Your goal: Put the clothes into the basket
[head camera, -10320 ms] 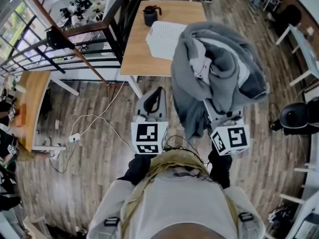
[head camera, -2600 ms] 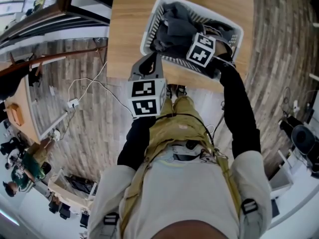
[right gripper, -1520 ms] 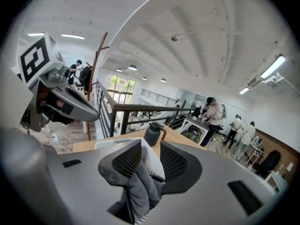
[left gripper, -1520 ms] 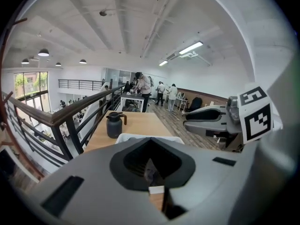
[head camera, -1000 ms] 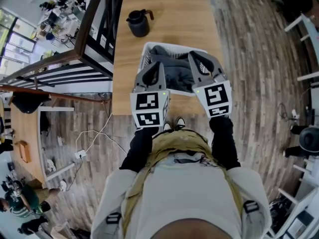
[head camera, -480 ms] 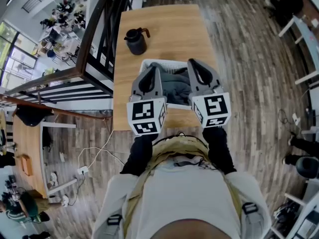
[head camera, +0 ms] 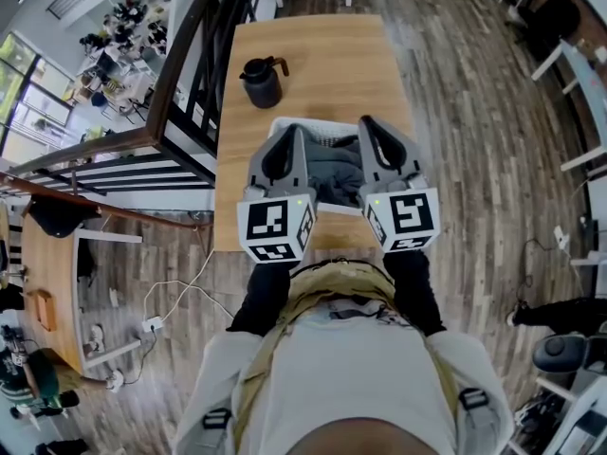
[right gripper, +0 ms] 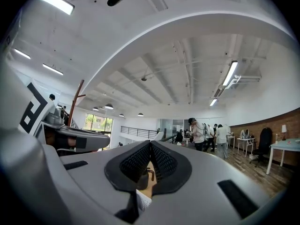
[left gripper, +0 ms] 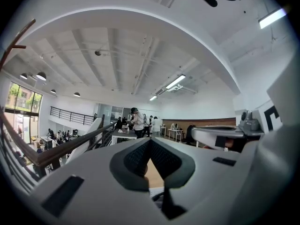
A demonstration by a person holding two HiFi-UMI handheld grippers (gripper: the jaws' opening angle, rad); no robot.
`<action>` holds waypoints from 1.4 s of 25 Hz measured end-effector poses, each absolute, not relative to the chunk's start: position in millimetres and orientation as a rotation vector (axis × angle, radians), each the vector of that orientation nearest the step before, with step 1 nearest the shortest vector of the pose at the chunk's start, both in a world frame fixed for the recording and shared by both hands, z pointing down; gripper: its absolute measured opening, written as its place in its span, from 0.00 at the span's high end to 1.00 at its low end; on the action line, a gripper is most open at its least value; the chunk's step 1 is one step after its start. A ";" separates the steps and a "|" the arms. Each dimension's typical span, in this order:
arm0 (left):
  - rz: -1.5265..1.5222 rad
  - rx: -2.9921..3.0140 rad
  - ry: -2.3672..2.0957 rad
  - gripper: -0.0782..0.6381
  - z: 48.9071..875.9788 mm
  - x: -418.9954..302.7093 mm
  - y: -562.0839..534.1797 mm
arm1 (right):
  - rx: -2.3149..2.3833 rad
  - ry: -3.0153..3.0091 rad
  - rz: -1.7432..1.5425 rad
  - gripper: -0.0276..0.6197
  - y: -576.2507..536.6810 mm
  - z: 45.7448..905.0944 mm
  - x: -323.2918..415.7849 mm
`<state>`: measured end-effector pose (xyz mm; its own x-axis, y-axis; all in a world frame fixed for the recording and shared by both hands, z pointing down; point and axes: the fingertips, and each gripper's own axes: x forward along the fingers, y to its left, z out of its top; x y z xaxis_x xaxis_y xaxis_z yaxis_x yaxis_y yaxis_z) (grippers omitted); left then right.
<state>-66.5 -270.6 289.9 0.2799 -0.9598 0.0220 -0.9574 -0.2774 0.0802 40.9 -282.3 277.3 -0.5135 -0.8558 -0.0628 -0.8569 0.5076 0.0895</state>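
Note:
A white basket (head camera: 322,127) stands on the wooden table (head camera: 313,50) and holds a pile of grey clothes (head camera: 334,169). Both grippers hover side by side above the basket's near half, level and pointing away from me. My left gripper (head camera: 296,133) is shut with nothing in it; in the left gripper view its pads (left gripper: 138,158) meet at the tips. My right gripper (head camera: 365,123) is also shut and empty, and its own view shows its pads (right gripper: 161,159) closed together. The grippers hide the basket's near rim.
A black kettle (head camera: 261,79) stands on the table beyond the basket, also seen low between the right gripper's pads as the kettle (right gripper: 143,177). A black railing (head camera: 194,83) runs along the table's left side. People stand far off in the room.
Both grippers have stayed shut and side by side over the basket, drawing slightly back toward me. The head view has shifted a little.

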 end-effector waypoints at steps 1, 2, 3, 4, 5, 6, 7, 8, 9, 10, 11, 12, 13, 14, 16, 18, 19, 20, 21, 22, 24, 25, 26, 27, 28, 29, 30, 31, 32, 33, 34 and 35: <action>-0.050 2.450 -1.843 0.89 289.2 -66.7 -270.7 | -1.541 2.716 0.173 0.92 -282.5 276.2 40.8; -0.052 2.452 -1.843 0.89 288.9 -66.4 -270.6 | -1.538 2.712 0.175 0.92 -282.5 275.3 40.9; -0.057 2.455 -1.842 0.89 288.5 -65.8 -270.7 | -1.535 2.708 0.176 0.92 -282.6 274.4 41.4; -0.063 2.459 -1.838 0.89 287.7 -64.9 -270.8 | -1.535 2.703 0.175 0.92 -282.6 273.7 41.9; -0.068 2.462 -1.834 0.89 287.0 -63.9 -271.2 | -1.535 2.700 0.172 0.92 -282.7 273.3 42.3; -0.070 2.464 -1.830 0.89 286.8 -63.0 -271.6 | -1.536 2.697 0.170 0.92 -282.8 273.0 42.7; -0.070 2.465 -1.826 0.89 287.0 -62.1 -272.0 | -1.537 2.696 0.168 0.92 -282.9 273.1 43.1; -0.069 2.466 -1.822 0.89 287.4 -61.1 -272.3 | -1.538 2.696 0.167 0.92 -282.7 273.1 43.5; -0.066 2.466 -1.819 0.89 288.1 -60.0 -272.3 | -1.538 2.695 0.168 0.92 -282.3 272.8 44.0; -0.062 2.466 -1.816 0.89 289.0 -58.9 -272.1 | -1.538 2.694 0.170 0.92 -281.7 272.2 44.6; -0.058 2.467 -1.814 0.89 289.8 -57.8 -272.1 | -1.537 2.693 0.173 0.92 -281.2 271.8 45.3; -0.057 2.468 -1.813 0.89 290.5 -56.6 -272.2 | -1.537 2.694 0.175 0.92 -280.9 271.9 46.0; -0.055 2.469 -1.811 0.89 291.3 -55.4 -272.4 | -1.536 2.697 0.177 0.92 -280.8 272.7 46.6; -0.055 2.469 -1.810 0.89 292.4 -54.4 -272.8 | -1.534 2.701 0.177 0.92 -280.6 273.8 47.0; -0.054 2.470 -1.806 0.89 293.7 -53.3 -272.8 | -1.528 2.706 0.177 0.92 -279.9 275.2 46.7; -0.052 2.471 -1.802 0.89 293.5 -52.7 -271.6 | -1.521 2.709 0.180 0.92 -278.1 274.4 45.7; -0.051 2.472 -1.801 0.89 293.0 -52.1 -270.8 | -1.517 2.709 0.183 0.92 -277.1 273.3 45.1; -0.051 2.472 -1.798 0.89 292.5 -51.2 -270.1 | -1.512 2.710 0.186 0.92 -276.2 272.1 44.7; -0.050 2.473 -1.796 0.89 292.5 -50.1 -269.5 | -1.508 2.711 0.189 0.92 -275.4 271.6 44.5; -0.045 2.472 -1.794 0.89 293.5 -49.1 -268.9 | -1.506 2.713 0.189 0.92 -274.6 271.9 44.6; -0.020 2.469 -1.793 0.89 297.6 -47.4 -268.5 | -1.506 2.719 0.187 0.92 -273.5 274.2 45.0; -0.006 2.468 -1.795 0.89 299.4 -46.8 -268.4 | -1.505 2.723 0.186 0.92 -273.0 275.0 44.7; 0.006 2.468 -1.797 0.89 300.4 -46.5 -268.1 | -1.502 2.727 0.185 0.92 -272.2 275.2 43.9; 0.014 2.468 -1.798 0.89 301.0 -46.4 -267.6 | -1.498 2.730 0.185 0.92 -271.4 275.1 42.9; 0.017 2.468 -1.798 0.89 301.3 -46.2 -267.2 | -1.496 2.733 0.187 0.92 -270.8 275.2 42.3; 0.019 2.469 -1.797 0.89 301.5 -46.0 -267.0 | -1.497 2.735 0.190 0.92 -270.5 275.4 42.2; 0.022 2.469 -1.797 0.89 301.9 -45.7 -266.7 | -1.498 2.736 0.192 0.92 -270.3 275.8 42.4; 0.026 2.469 -1.798 0.89 302.5 -45.5 -266.4 | -1.499 2.736 0.192 0.92 -270.1 276.4 42.7; 0.031 2.467 -1.799 0.89 303.4 -45.2 -265.9 | -1.503 2.735 0.191 0.92 -269.9 277.2 43.5; 0.036 2.465 -1.799 0.89 304.5 -44.9 -265.3 | -1.509 2.733 0.188 0.92 -269.9 278.2 44.7; 0.040 2.463 -1.799 0.89 305.7 -44.5 -264.8 | -1.513 2.731 0.185 0.92 -269.9 279.1 45.7; 0.043 2.461 -1.798 0.89 307.1 -44.3 -264.5 | -1.515 2.729 0.181 0.92 -269.8 279.8 46.4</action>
<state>-44.3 -264.5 307.1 0.3052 -0.9491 0.0776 -0.9517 -0.3013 0.0584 46.4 -269.8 279.8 -0.5302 -0.8450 -0.0695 -0.8468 0.5237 0.0934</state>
